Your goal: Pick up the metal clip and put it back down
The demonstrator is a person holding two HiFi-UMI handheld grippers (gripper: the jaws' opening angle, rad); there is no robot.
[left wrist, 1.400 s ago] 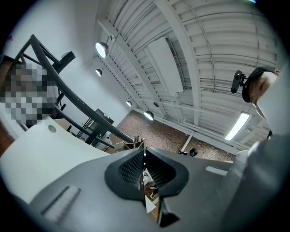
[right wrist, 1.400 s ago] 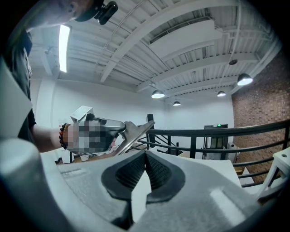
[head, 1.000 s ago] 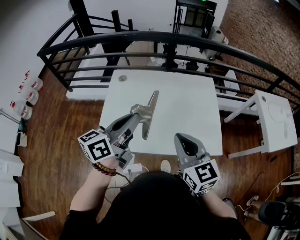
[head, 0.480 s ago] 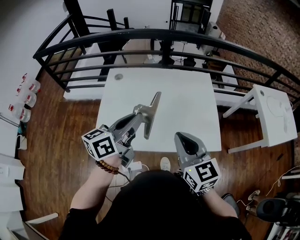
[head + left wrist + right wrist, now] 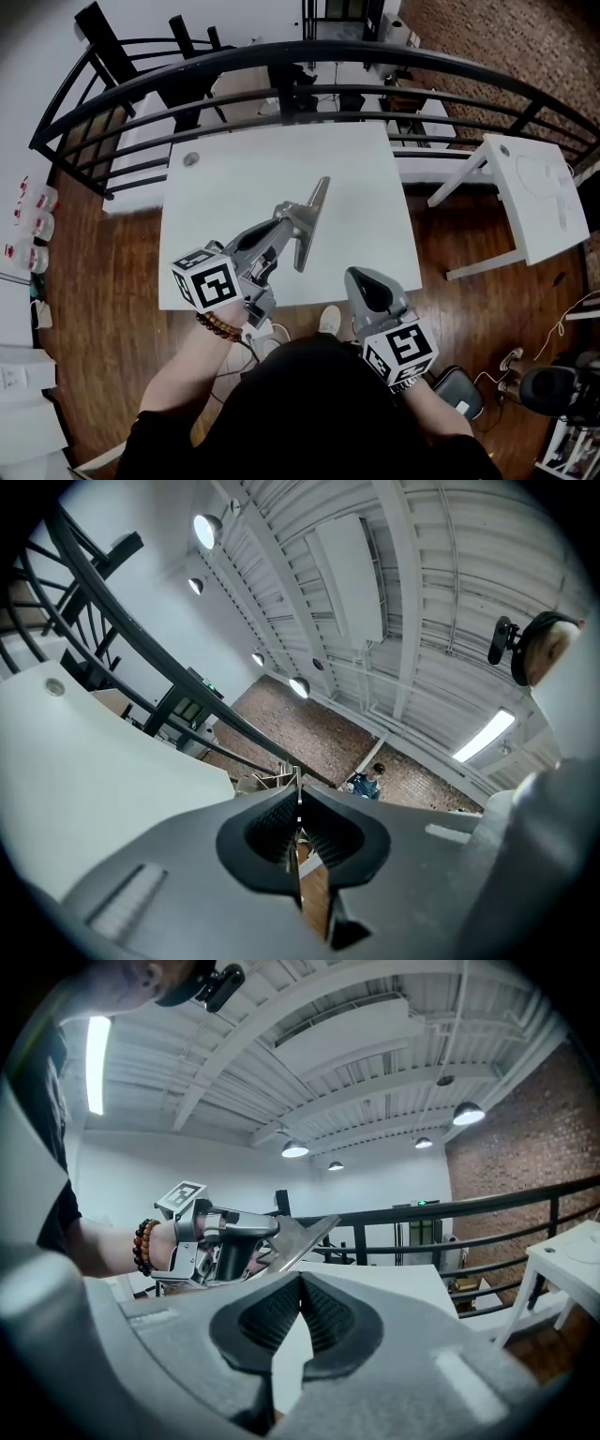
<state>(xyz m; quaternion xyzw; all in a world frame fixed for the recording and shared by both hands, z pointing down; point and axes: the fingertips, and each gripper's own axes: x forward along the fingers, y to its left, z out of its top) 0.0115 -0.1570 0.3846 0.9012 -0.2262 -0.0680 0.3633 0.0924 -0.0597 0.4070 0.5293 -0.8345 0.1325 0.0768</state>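
Note:
The metal clip (image 5: 310,222) is a long flat grey strip held tilted above the white table (image 5: 225,197). My left gripper (image 5: 287,218) is shut on its lower half. In the left gripper view only the clip's thin edge (image 5: 298,789) shows, pinched between the pads of the left gripper (image 5: 298,808). My right gripper (image 5: 362,280) hovers at the table's front edge, right of the clip, shut and empty. In the right gripper view the right gripper's (image 5: 300,1285) tips touch, and beyond them the left gripper (image 5: 234,1234) carries the clip (image 5: 305,1234).
A black railing (image 5: 309,56) curves behind the table, with white benches beyond it. A small white side table (image 5: 534,192) stands at the right. The table has a round grommet (image 5: 191,159) near its far left corner. Wooden floor lies all around.
Both hands have shifted a little with the clip still held in the left gripper. The head view has swung, so the table now sits further left in the picture.

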